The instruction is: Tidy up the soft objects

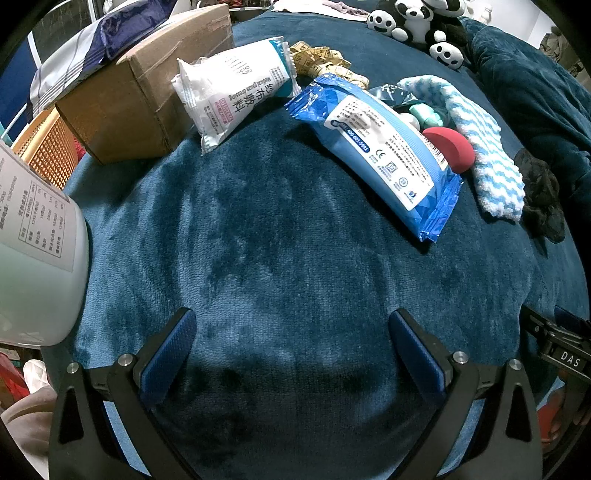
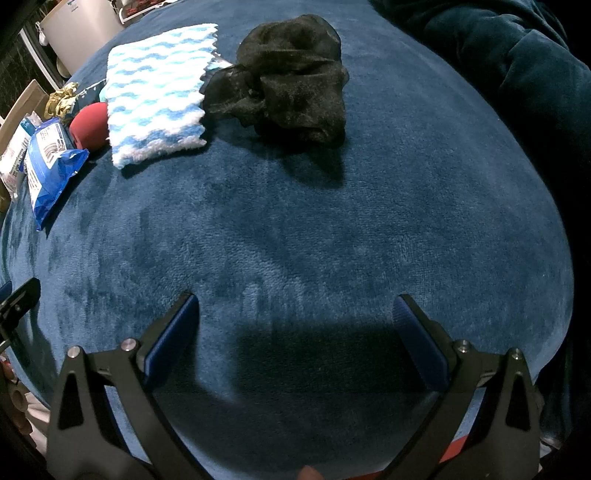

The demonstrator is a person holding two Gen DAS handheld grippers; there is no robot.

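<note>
**Soft goods on blue plush blanket: both grippers empty, spread wide**

Landmark for all entries: the blue wipes pack (image 1: 376,147), lying on the blue plush blanket (image 1: 280,236); long axis runs from far left to near right in the left wrist view.

- Cardboard box (image 1: 140,96): far left of the pack, at the blanket's edge; an orange mesh basket (image 1: 44,147) just beyond it.
- White gauze packet (image 1: 236,92): left of the pack, leaning on the box.
- Yellow tape measure (image 1: 325,59): behind the pack's far end, bunched.
- Red sponge ball (image 1: 448,149): touching the pack's right flank.
- Striped blue-white cloth (image 2: 155,92): just right of the ball, folded flat.
- Black fabric bundle (image 2: 291,85): right of the cloth, its edge touching the cloth's corner; crumpled, no clear long axis.
- Panda plush (image 1: 421,22): well behind the pack, at the far edge.

Left gripper (image 1: 291,350): fingers spread wide, nothing between them, over bare blanket; the pack lies ahead and to the right.

Right gripper (image 2: 295,332): likewise wide and empty; the black bundle lies almost straight ahead, the cloth ahead-left.

Judgement: the right gripper is nearer the cloth and bundle, the left nearer the gauze packet and pack. A straight forward reach by the right would probably meet the bundle first.
</note>
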